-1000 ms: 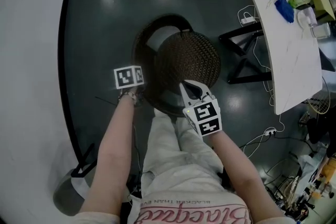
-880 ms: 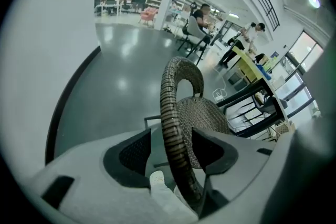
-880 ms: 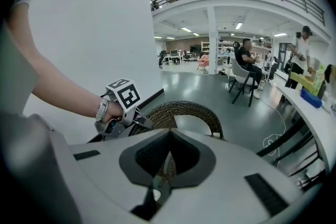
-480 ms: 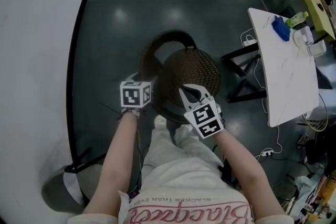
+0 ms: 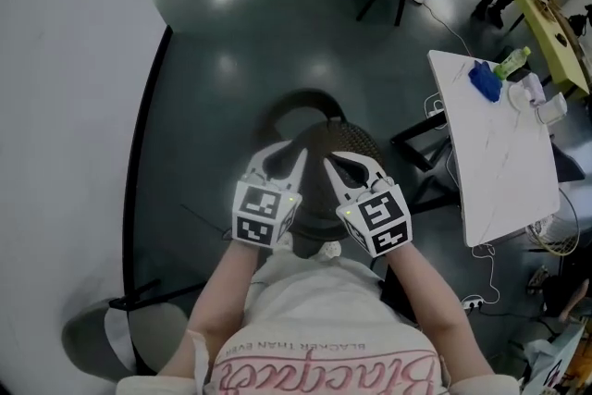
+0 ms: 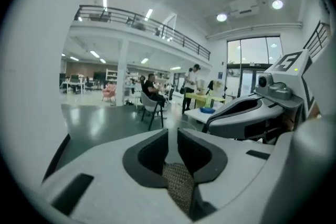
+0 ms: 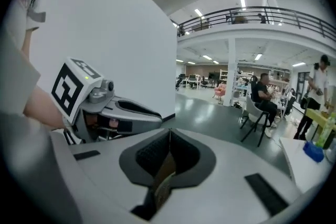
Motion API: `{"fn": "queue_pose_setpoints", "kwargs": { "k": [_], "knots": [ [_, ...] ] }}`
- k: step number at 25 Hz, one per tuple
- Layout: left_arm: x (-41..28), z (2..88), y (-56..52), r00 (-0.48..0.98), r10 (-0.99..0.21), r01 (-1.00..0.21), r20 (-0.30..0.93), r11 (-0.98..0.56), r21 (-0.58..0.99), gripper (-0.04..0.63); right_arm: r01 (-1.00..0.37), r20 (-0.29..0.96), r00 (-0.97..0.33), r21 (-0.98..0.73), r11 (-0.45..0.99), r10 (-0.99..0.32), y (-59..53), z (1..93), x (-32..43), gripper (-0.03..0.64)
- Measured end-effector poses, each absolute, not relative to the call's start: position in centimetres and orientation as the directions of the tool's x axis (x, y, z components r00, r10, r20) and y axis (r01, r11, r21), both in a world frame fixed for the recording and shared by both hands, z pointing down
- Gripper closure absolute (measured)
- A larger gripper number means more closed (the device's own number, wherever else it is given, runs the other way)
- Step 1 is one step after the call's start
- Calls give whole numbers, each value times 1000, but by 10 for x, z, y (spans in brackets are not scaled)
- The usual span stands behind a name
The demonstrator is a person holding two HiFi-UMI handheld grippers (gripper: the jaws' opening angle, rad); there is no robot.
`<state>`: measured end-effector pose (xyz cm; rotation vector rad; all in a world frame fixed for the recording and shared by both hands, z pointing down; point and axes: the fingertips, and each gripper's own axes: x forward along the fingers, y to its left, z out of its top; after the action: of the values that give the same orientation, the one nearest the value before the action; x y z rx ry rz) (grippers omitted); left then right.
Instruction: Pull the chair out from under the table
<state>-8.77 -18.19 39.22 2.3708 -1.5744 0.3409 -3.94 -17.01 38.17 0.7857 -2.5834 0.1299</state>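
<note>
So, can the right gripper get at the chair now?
Probably yes: the right gripper hangs over the chair, nothing lies between them, but its shut jaws must open first.

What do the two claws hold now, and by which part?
Nothing. The left claw's jaws have just been closing with nothing between them; the right claw is shut and empty. Both are above the chair.

The left gripper [image 6: 172,132] and right gripper [image 7: 168,132] have been raised off the chair [image 5: 344,138] (now side by side); the left's empty jaws have been drawn closer.
</note>
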Motion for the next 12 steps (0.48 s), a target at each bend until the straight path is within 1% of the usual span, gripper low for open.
{"fn": "queue_pose_setpoints", "kwargs": {
  "k": [1, 3, 7, 12],
  "knots": [
    [-83, 379, -182, 382, -874, -923, 300, -375, 82, 561, -557, 405, -751, 38, 830, -523, -171, 371, -36, 614],
    [-72, 356, -181, 391, -890, -919, 234, -392, 44, 588, -564, 357, -755, 72, 822, -550, -172, 350, -31, 614],
    [-58, 316, -178, 402, -903, -911, 151, -411, -34, 591, -602, 287, -740, 120, 789, -609, -174, 315, -21, 614],
    [-43, 283, -175, 411, -910, -905, 50, -414, -96, 591, -639, 194, -746, 59, 767, -637, -173, 294, -14, 614]
  ]
}}
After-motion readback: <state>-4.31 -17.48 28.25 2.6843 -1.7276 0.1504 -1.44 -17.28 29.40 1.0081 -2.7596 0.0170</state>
